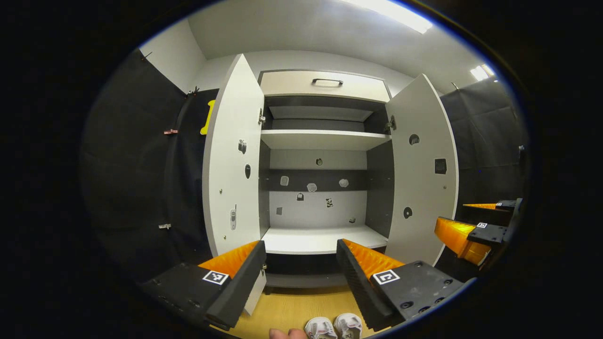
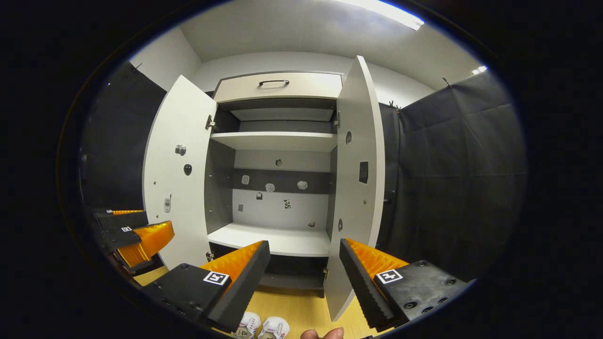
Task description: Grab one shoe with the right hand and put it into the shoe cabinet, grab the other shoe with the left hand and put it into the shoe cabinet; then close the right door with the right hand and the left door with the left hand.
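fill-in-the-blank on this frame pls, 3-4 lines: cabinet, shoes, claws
1. Both doors of the shoe cabinet stand ____.
2. The two shoes sit on the ____, in front of the cabinet.
3. The bottom shelf holds ____ shoes.
4. The left claw and right claw are both ____, gripping nothing.

Missing words: open; floor; no; open

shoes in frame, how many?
2. Both sit side by side on the wooden floor before the open shoe cabinet: left shoe, right shoe. Only their toes show at the frame's bottom edge; none on the shelves.
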Tool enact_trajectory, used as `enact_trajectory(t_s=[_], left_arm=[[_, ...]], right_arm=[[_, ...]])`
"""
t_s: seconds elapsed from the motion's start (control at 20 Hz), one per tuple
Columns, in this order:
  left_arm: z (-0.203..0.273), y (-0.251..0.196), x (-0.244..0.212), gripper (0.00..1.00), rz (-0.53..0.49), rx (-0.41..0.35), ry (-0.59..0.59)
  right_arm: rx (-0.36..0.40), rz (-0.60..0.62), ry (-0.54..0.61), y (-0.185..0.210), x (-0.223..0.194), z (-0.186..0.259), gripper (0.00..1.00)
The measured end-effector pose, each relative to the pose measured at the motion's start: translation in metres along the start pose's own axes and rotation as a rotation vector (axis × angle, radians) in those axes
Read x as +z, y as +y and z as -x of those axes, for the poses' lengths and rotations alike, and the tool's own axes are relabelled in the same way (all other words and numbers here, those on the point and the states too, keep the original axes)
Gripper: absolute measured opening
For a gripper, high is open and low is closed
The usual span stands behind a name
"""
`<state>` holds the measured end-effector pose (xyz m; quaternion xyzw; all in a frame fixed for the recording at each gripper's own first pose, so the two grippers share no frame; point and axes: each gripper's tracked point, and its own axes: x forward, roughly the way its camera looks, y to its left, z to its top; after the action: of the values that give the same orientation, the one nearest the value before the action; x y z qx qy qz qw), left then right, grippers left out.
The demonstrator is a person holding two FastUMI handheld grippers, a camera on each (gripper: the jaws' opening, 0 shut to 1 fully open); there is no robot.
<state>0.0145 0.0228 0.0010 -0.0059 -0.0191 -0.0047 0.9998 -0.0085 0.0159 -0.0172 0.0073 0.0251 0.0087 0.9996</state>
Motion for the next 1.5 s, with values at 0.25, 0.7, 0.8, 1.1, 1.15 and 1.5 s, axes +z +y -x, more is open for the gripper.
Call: enact_trajectory(t_s=[0.25,0.7,0.8,1.1,1.15,1.5], left_arm=[[0.006,0.019,0.006,0.95,-0.042,0.033,-0.035],[0.026,0.042,-0.009,0.95,-0.033,0.082,-0.02],[0.03,0.046,-0.014,0.95,-0.026,0.091,-0.013],[0.041,0.057,-0.02,0.95,-0.019,0.114,-0.005],[0.043,0.059,-0.021,0.95,-0.022,0.119,-0.004],[0.044,0.069,-0.035,0.95,-0.001,0.133,0.023]], right_arm=[[0.086,-0.093,0.18,0.024,-0.065,0.014,0.97],[0.183,-0.171,0.627,0.07,-0.27,0.045,0.98],[0.186,-0.185,0.702,0.081,-0.311,0.048,0.97],[0.155,-0.157,0.869,0.099,-0.409,0.047,0.75],[0.136,-0.153,0.887,0.099,-0.421,0.045,0.72],[0.052,-0.202,1.006,0.102,-0.461,0.055,0.58]])
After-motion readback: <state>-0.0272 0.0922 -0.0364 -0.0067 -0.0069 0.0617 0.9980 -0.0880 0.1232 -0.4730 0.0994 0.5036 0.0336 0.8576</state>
